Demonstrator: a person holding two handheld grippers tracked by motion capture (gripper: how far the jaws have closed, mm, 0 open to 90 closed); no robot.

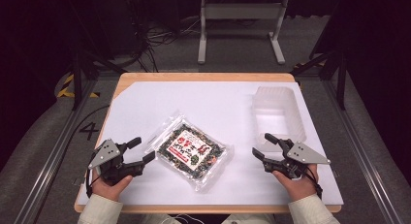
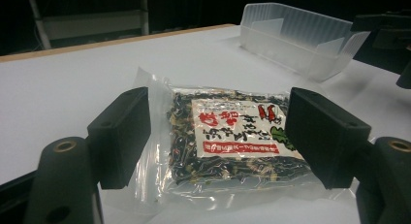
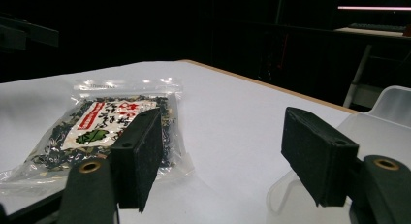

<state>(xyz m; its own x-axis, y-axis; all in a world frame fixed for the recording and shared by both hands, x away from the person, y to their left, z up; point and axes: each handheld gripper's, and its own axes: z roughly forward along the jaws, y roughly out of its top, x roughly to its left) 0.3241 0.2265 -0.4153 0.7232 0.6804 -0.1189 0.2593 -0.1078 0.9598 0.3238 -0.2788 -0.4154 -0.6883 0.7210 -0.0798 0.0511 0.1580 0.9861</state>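
**Both grippers empty, packet lying between them**

High view: I saw the packet of dried greens (image 1: 190, 150) lying flat on the white table sheet (image 1: 203, 103), near the middle and turned at a slant. My left gripper (image 1: 141, 150) rested just beside its left edge, jaws spread wide, nothing in them. My right gripper (image 1: 261, 146) sat apart from the packet's right side, jaws also wide and empty, with the clear plastic bin (image 1: 278, 115) just behind it.

Left gripper view: the packet (image 2: 228, 141) lay straight ahead between the two black jaws, not touched by either. The film looked thin, glossy and crinkled, with a flat sealed margin all around the dark contents. The bin (image 2: 300, 40) stood farther back.

Right gripper view: the packet (image 3: 104, 129) lay off to the left, partly behind the left jaw; the bin's rim (image 3: 392, 107) showed at the right.

My judgement: light, limp, slippery, and the contents brittle. I would pinch the sealed margin at a corner, not the filled middle, and expect it to droop.
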